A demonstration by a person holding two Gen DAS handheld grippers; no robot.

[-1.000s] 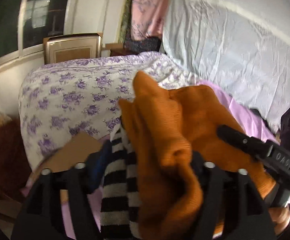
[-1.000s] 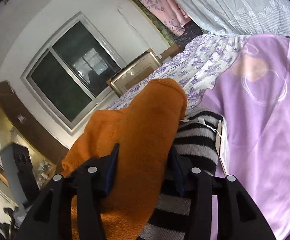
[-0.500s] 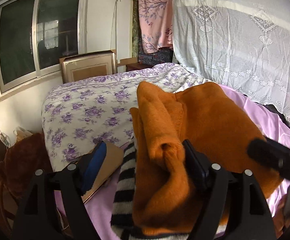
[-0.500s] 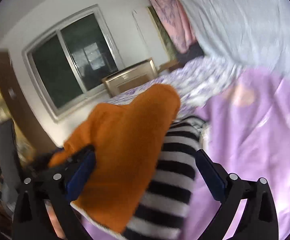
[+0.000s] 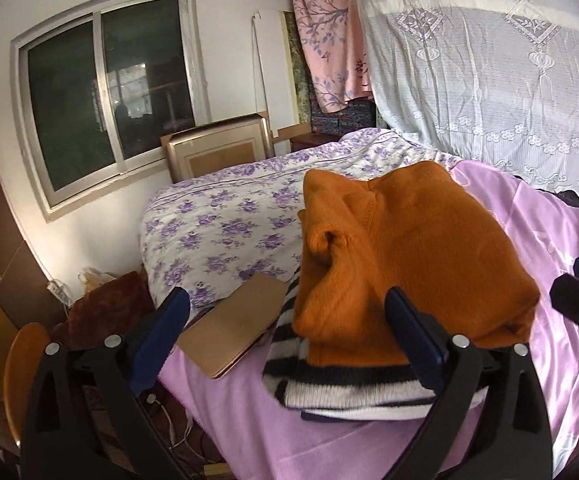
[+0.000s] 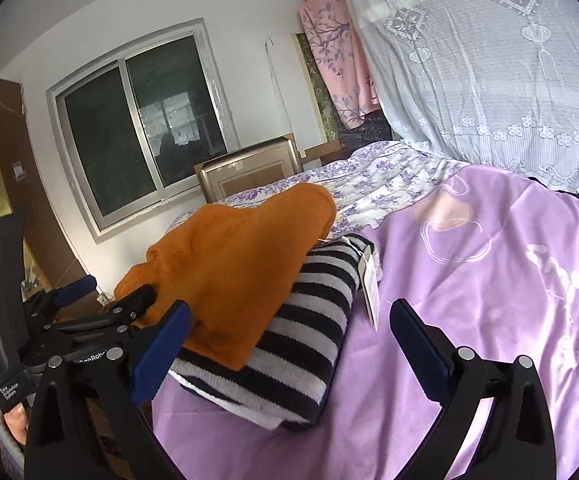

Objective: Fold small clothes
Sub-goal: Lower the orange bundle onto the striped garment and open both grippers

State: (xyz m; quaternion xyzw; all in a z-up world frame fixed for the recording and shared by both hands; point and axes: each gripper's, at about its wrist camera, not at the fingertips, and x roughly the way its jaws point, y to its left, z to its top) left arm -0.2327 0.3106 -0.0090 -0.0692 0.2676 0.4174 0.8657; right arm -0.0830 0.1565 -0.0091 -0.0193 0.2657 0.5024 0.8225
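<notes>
A folded orange knit garment (image 5: 409, 252) lies on top of a folded black-and-white striped garment (image 5: 353, 388) on the purple bedsheet (image 5: 549, 380). The stack also shows in the right wrist view, orange (image 6: 241, 264) over striped (image 6: 309, 320), with a paper tag (image 6: 369, 292) hanging off it. My left gripper (image 5: 289, 340) is open and empty, just in front of the stack. My right gripper (image 6: 289, 348) is open and empty beside the stack's right side. The left gripper's body (image 6: 69, 332) shows at the left of the right wrist view.
A floral purple-and-white cover (image 5: 241, 224) lies behind the stack. A flat cardboard piece (image 5: 237, 336) sticks out at the bed's left edge. A brown cushion (image 5: 101, 304) and a wooden chair (image 5: 21, 360) stand left of the bed. A lace curtain (image 5: 489, 60) hangs at the right.
Both grippers have let go of the orange garment, opened and drawn back. The orange garment now rests on the striped one.
</notes>
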